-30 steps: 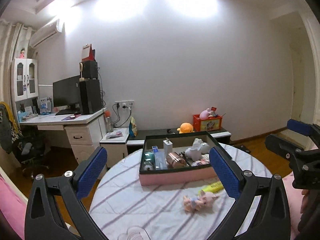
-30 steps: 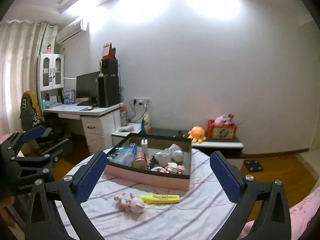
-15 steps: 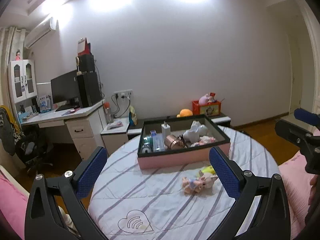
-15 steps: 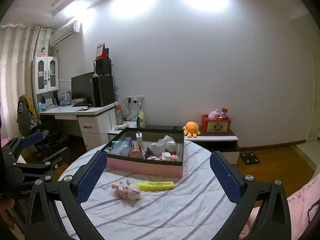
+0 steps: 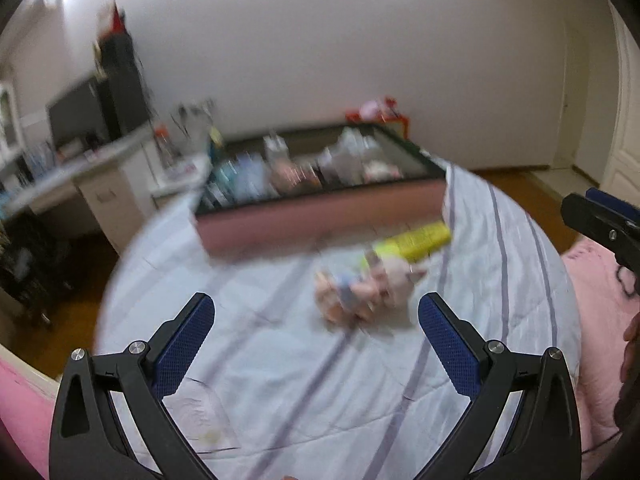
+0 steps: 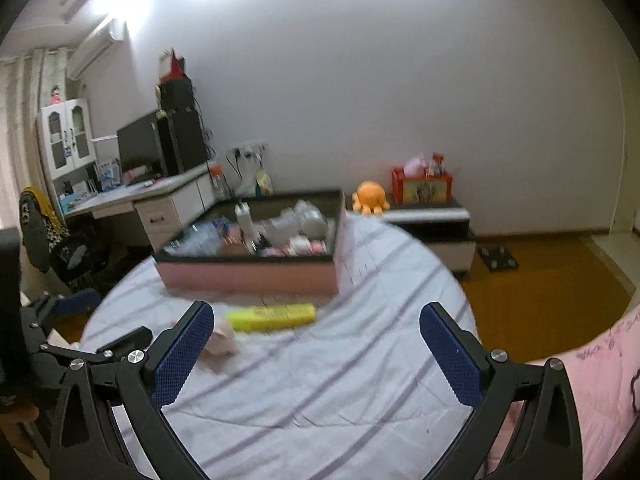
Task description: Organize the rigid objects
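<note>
A pink-sided box (image 5: 320, 220) with a black rim holds several small items at the back of the round table; it also shows in the right wrist view (image 6: 248, 272). A yellow tube (image 5: 416, 240) and a small pink doll (image 5: 368, 288) lie in front of it. In the right wrist view the yellow tube (image 6: 272, 316) lies ahead and the pink doll (image 6: 220, 348) is partly hidden behind my left finger. My left gripper (image 5: 316, 320) is open and empty above the table, just short of the doll. My right gripper (image 6: 316, 324) is open and empty.
The round table has a white striped cloth (image 6: 320, 380). A pink bedcover (image 6: 592, 392) lies to the right. A desk with a monitor (image 6: 152, 152) stands at the left, a low cabinet with an orange plush (image 6: 370, 198) behind. Wooden floor (image 6: 540, 280) shows at the right.
Both grippers have dropped and moved forward toward the table. The box, tube and doll now look larger and nearer. Both stay open.
</note>
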The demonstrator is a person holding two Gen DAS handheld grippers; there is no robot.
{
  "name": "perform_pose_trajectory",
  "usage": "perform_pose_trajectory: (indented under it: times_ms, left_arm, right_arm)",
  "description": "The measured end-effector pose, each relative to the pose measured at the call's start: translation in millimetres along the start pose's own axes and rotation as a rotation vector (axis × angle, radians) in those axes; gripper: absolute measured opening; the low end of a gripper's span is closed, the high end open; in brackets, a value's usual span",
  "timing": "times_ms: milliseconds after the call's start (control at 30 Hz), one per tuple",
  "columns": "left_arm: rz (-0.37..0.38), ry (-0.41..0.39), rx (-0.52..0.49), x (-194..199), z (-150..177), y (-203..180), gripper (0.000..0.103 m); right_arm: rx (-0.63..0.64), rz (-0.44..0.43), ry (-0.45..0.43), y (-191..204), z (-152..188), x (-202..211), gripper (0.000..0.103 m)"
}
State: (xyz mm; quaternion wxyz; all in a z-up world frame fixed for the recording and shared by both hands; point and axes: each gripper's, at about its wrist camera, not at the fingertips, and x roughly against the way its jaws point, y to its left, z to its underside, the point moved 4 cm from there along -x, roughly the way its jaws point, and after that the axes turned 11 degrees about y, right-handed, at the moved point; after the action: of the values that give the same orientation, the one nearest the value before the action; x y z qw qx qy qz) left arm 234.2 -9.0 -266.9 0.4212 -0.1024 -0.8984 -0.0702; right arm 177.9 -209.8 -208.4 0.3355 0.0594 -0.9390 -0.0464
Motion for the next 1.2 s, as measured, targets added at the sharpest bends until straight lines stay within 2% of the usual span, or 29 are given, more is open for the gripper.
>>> perform_pose_trajectory:
  times_ms: [67,267,533,600,667,800,1067,1200]
  left_arm:
    - [0.034,0.068,-0.002,-22,4,-5,0.103]
    - [0.057,0.115,-0.073,-43,-3,-31,0.103]
    - [0.056,0.199,0.034,-73,-22,-30,0.103]
    - [0.077,0.189,0.065,-75,-24,-28,0.101]
    - [0.103,0.188,0.094,-77,-23,-24,0.081]
    - [0.132,0.183,0.104,-74,-18,-16,0.08]
    - [0.04,0.169,0.119,-53,0,20,0.081]
    - [0.032,0.175,0.129,-49,6,36,0.081]
  right_arm:
    - [-0.013,-0.005,0.038,-8,6,-14,0.103]
    - [-0.035,-0.017,0.099,-20,14,-39,0.103]
    - [-0.034,-0.02,0.141,-27,12,-55,0.103]
    - [-0.029,-0.017,0.151,-26,12,-58,0.103]
    - [-0.023,-0.014,0.161,-23,11,-62,0.103]
    - [-0.004,-0.012,0.181,-17,9,-70,0.103]
    - [0.116,-0.013,0.254,16,-2,-103,0.103]
    - [0.21,-0.002,0.322,27,-8,-133,0.103]
